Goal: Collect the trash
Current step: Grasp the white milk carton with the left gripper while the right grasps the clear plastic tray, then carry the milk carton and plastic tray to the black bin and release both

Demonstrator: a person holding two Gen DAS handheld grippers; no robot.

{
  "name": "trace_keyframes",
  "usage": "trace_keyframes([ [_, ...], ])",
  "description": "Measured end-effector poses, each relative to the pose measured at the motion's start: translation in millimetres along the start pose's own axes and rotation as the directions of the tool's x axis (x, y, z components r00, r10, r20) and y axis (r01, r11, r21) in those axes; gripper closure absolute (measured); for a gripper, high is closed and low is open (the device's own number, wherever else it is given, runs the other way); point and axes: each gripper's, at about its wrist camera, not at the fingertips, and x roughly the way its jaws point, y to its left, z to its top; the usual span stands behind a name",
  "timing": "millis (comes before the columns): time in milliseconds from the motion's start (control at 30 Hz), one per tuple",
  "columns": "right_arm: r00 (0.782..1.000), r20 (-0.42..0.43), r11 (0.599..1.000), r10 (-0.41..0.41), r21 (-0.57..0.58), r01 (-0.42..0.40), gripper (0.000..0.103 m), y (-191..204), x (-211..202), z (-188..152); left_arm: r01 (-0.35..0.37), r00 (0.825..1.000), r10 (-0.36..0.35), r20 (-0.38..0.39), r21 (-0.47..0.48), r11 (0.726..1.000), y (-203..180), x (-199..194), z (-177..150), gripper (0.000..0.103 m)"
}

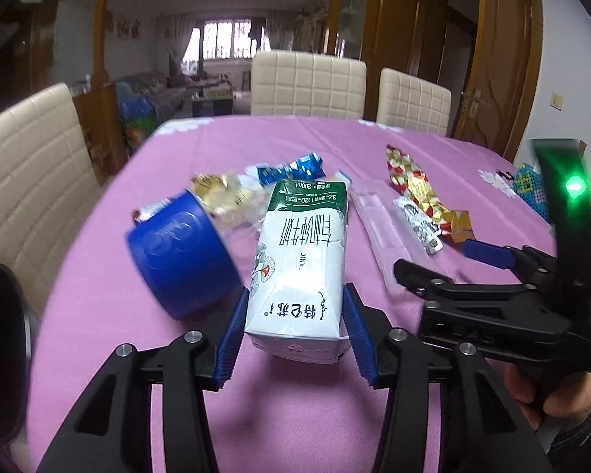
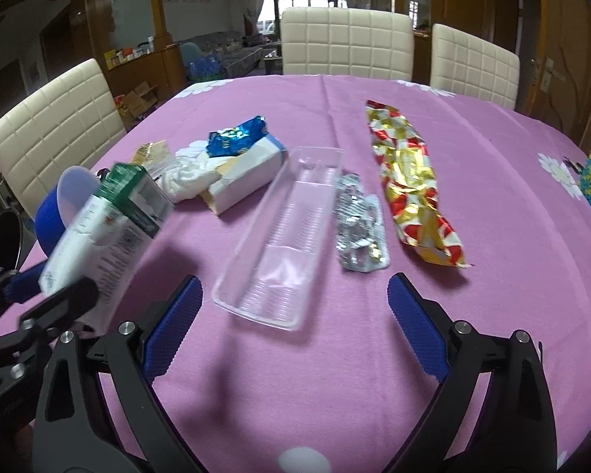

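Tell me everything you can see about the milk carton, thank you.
The milk carton is a small white paper box with a green band at its far end and printed text. It looks dented. The left gripper holds its near end between blue pads, lifted and tilted above the pink tablecloth, beside a blue tub.

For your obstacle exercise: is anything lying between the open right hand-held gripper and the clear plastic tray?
Nothing visible. Only bare pink tablecloth separates the right hand-held gripper from the clear plastic tray; the foil blister pack lies beside it.

table (image 2: pixel 335 354), purple cloth | on it: clear tray (image 2: pixel 279 236), foil wrapper (image 2: pixel 409 181), blister pack (image 2: pixel 358 228)
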Motion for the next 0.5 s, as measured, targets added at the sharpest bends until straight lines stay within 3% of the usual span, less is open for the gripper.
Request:
trace_keyframes([
  [100, 0.999, -0.030, 0.999, -0.029, -0.015, 0.029, 0.012, 7.9, 15.0, 3.7, -0.047, 0.998, 0.047, 0.049, 0.004, 0.999, 7.6, -14.8, 1.6, 0.056],
  [167, 0.995, -0.094, 1.000, -0.020, -0.015, 0.019, 0.044, 8.8, 26.3, 3.6, -0.101, 0.991, 0.100, 0.088, 0.010, 0.995, 12.1, -22.2, 2.8, 0.056],
  [200, 0.994, -0.106, 1.000, -0.018, -0.010, 0.017, 0.049, 8.5, 27.9, 3.1, -0.117, 0.988, 0.115, 0.099, 0.011, 0.993, 14.1, -24.0, 3.1, 0.056],
  [333, 0.999, -0.045, 0.999, -0.019, 0.031, 0.020, 0.053, 3.4, 14.8, 2.5, -0.145, 0.982, 0.145, 0.119, -0.013, 0.989, 26.7, -29.2, 3.8, 0.056],
  [400, 0.998, 0.023, 0.998, -0.057, 0.023, 0.056, 0.053, 5.6, 0.2, 1.4, -0.167, 0.976, 0.169, 0.134, -0.027, 0.986, 33.6, -34.7, 2.9, 0.056],
  [500, 0.992, 0.122, 0.999, -0.039, -0.024, 0.042, 0.053, 16.6, -22.7, 4.1, -0.213, 0.962, 0.219, 0.160, -0.056, 0.976, 48.5, -47.1, 1.2, 0.056],
])
